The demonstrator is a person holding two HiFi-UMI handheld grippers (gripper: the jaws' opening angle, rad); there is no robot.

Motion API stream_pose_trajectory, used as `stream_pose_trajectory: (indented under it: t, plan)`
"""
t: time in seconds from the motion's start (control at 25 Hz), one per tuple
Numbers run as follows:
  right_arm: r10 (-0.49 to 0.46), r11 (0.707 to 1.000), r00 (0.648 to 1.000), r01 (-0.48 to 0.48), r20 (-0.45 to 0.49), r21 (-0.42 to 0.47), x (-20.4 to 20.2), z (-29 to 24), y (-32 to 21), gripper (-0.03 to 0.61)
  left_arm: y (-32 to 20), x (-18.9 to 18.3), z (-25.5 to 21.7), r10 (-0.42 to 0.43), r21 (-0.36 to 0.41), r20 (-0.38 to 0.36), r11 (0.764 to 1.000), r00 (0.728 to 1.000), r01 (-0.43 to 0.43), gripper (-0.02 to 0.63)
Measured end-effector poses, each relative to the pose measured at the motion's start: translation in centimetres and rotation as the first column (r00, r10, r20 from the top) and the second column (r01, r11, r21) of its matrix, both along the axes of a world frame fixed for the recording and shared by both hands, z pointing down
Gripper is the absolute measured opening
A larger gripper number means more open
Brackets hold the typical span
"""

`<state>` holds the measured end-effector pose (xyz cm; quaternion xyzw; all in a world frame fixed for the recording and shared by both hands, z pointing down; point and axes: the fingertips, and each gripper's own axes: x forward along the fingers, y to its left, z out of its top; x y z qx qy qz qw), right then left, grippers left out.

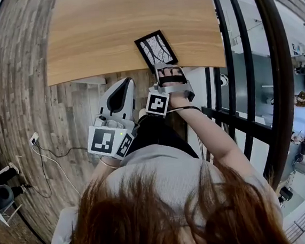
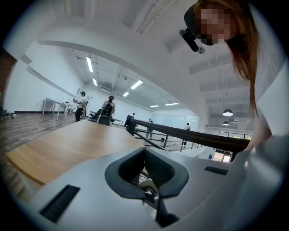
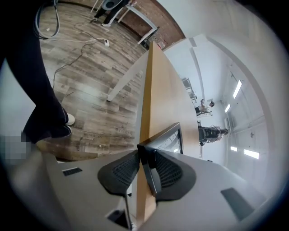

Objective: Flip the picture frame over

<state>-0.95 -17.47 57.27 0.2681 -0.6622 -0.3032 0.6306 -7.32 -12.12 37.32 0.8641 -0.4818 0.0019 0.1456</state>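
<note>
A black picture frame point(image 1: 156, 50) lies picture side up at the near edge of the wooden table point(image 1: 106, 32). My right gripper point(image 1: 170, 69) is shut on its near edge from just off the table. In the right gripper view the frame point(image 3: 169, 137) is pinched edge-on between the pads, next to the table's edge point(image 3: 145, 108), with the gripper point(image 3: 145, 164) rolled sideways. My left gripper point(image 1: 127, 82) hangs below and in front of the table edge, left of the right one. It is shut on nothing. The left gripper view has it point(image 2: 144, 153) pointing across the table top point(image 2: 58, 144).
A black railing point(image 1: 232, 57) runs close along the table's right side. A power strip with cables point(image 1: 34, 139) lies on the wood floor at the left. A white table leg point(image 3: 124, 81) shows under the table. Several people point(image 2: 108, 108) are far off across the room.
</note>
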Motion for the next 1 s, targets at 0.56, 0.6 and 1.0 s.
stream_pose_trajectory:
  t: [0.56,0.6,1.0]
  plan:
    - [0.021,0.999,0.99,-0.015,0.137,-0.047,-0.4,1.3,0.7,0.268,0.2,-0.1,-0.1,0.005,-0.006,-0.009,1.0,1.0,-0.006,0.006]
    - [0.027,0.998,0.991,-0.021,0.131,-0.051,-0.1,1.4,0.8,0.27,0.2,-0.1,-0.1,0.006,-0.006,-0.009,1.0,1.0,-0.006,0.006]
    - [0.125,0.992,0.953,-0.127,0.275,-0.008,1.2,-2.4,0.8,0.27,0.1,-0.7,0.0,0.002,-0.002,-0.003,1.0,1.0,-0.002,0.006]
